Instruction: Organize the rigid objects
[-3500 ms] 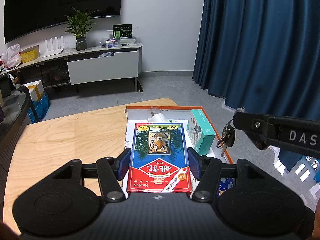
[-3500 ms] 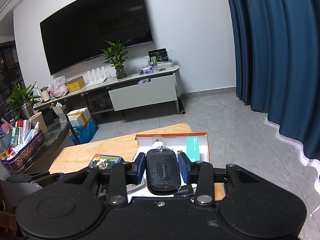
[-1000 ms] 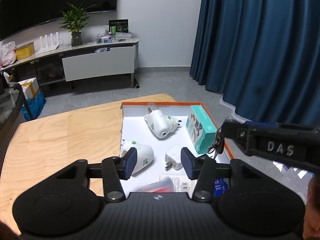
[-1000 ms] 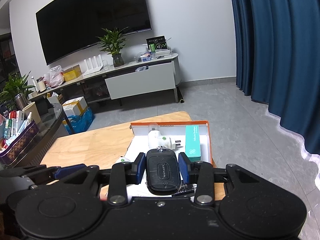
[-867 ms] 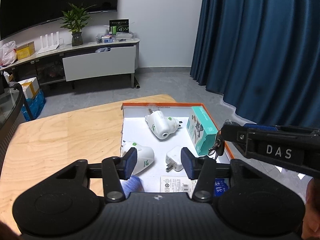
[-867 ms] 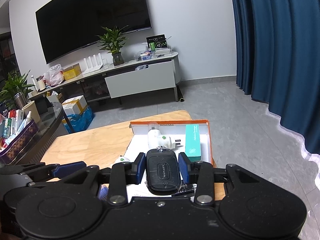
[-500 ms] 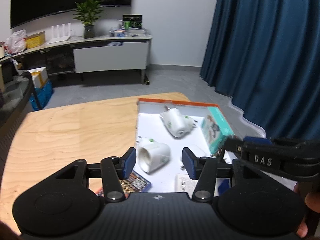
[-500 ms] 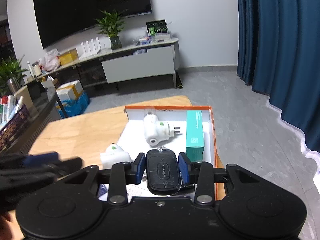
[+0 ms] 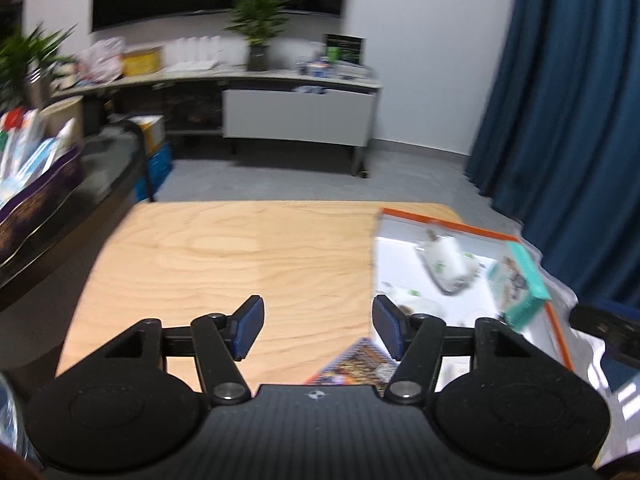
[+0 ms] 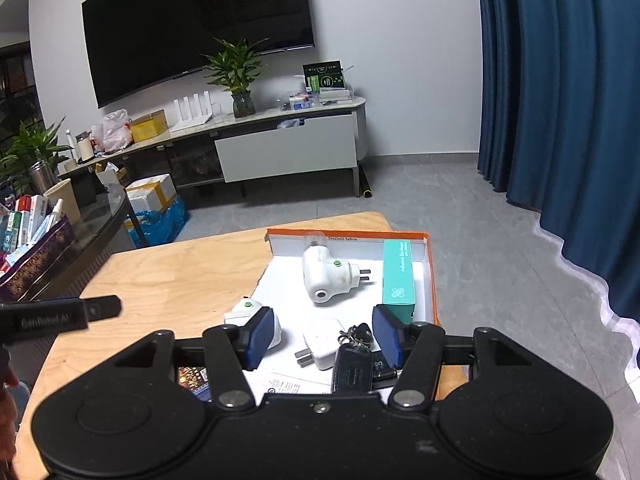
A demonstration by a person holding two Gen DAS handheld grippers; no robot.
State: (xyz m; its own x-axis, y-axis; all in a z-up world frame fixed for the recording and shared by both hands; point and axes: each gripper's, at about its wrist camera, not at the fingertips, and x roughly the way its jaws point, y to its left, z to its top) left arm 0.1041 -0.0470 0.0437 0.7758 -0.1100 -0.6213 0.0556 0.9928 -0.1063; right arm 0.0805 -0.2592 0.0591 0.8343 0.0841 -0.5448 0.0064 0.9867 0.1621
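An orange-rimmed box (image 10: 348, 234) on the wooden table (image 10: 180, 276) holds two white plug adapters (image 10: 325, 276), a white charger (image 10: 322, 346), a teal carton (image 10: 397, 276) and a black key fob (image 10: 352, 372) with its keys. My right gripper (image 10: 323, 334) hovers over the box's near end, its jaws opening. The fob lies below, free of the pads. A colourful card pack (image 9: 356, 364) lies at the box's near left corner. My left gripper (image 9: 318, 330) is over bare table (image 9: 240, 248) left of the box (image 9: 460, 226), jaws opening, nothing between them.
A dark glass side table (image 10: 104, 216) with a purple basket (image 10: 36, 256) of items stands left of the wooden table. A TV console (image 10: 280, 148) lines the far wall. Blue curtains (image 10: 560, 100) hang on the right. The table's right edge is just past the box.
My right gripper opened and the key fob dropped from its pads into the box. My left gripper swung left from the box to over the table, and its jaws widened.
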